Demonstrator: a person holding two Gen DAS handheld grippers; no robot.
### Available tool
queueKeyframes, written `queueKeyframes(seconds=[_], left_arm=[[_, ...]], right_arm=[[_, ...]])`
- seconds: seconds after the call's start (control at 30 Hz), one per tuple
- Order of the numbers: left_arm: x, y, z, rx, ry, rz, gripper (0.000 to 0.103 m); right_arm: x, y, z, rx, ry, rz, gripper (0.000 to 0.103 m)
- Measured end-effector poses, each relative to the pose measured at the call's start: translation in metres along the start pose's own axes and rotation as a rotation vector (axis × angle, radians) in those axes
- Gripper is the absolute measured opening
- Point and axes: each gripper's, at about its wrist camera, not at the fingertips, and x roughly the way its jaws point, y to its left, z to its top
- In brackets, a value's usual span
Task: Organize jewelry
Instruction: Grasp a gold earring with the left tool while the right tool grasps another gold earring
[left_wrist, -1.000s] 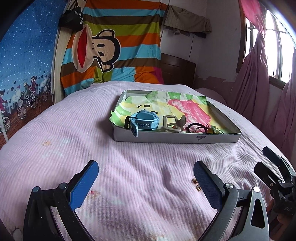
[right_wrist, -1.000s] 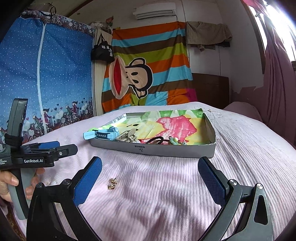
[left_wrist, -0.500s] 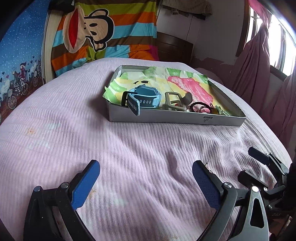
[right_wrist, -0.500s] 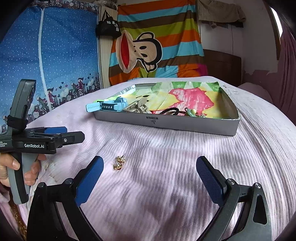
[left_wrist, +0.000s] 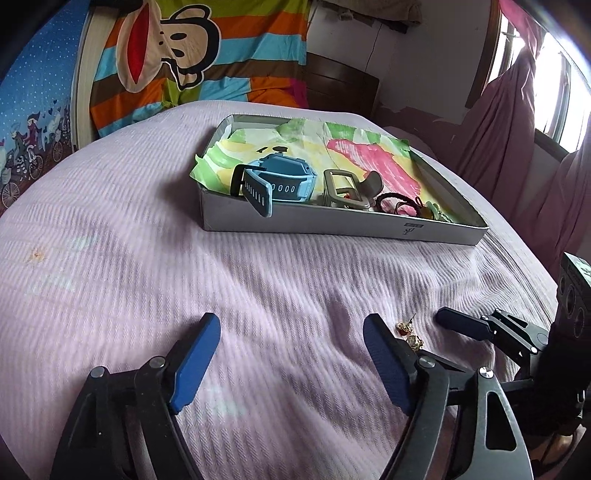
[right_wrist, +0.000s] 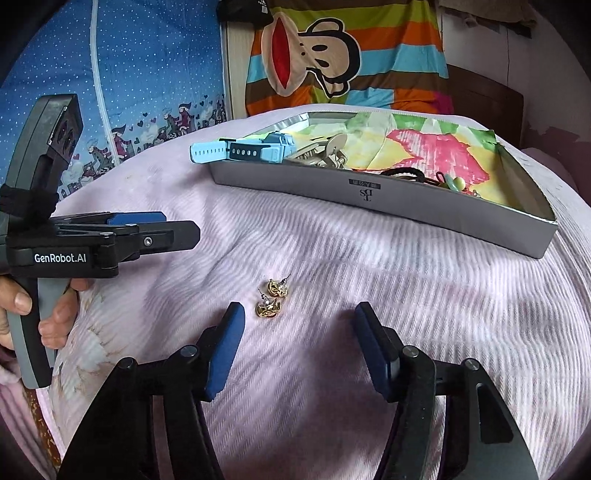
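Covering the bed (right_wrist: 424, 295), a pink ribbed blanket carries gold earrings (right_wrist: 272, 298) near its front edge. Both hand-held grippers, left (left_wrist: 291, 334) and right (right_wrist: 299, 317), are closing, nothing between their pads. A cartoon monkey cloth (right_wrist: 332, 55) hangs behind.

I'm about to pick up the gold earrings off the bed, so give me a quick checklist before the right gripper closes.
1. Two gold stud earrings in view on the pink ribbed bedspread: ok.
2. Earrings between the right gripper fingers: not ok; they lie just ahead, nearer the left finger, jaws closing on nothing.
3. Left gripper out of the way: ok; closing, nothing between its fingers.
4. Grey cardboard tray has free room: ok, its far end is bare.
5. Earrings lying separate: cannot tell; they look to touch.
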Motion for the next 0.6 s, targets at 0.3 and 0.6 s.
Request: queueKeyframes(seconds=[0.3, 0.6], left_arm=[[0.004, -0.003, 0.002, 0.009, 0.009, -0.025, 0.072], [0.007, -0.018, 0.0, 0.077, 0.034, -0.079, 0.068]], right_arm=[[0.009, 0.003, 0.005, 0.0, 0.035, -0.069, 0.037], [0.008, -0.012, 0.008, 0.049, 0.035, -0.066, 0.016]])
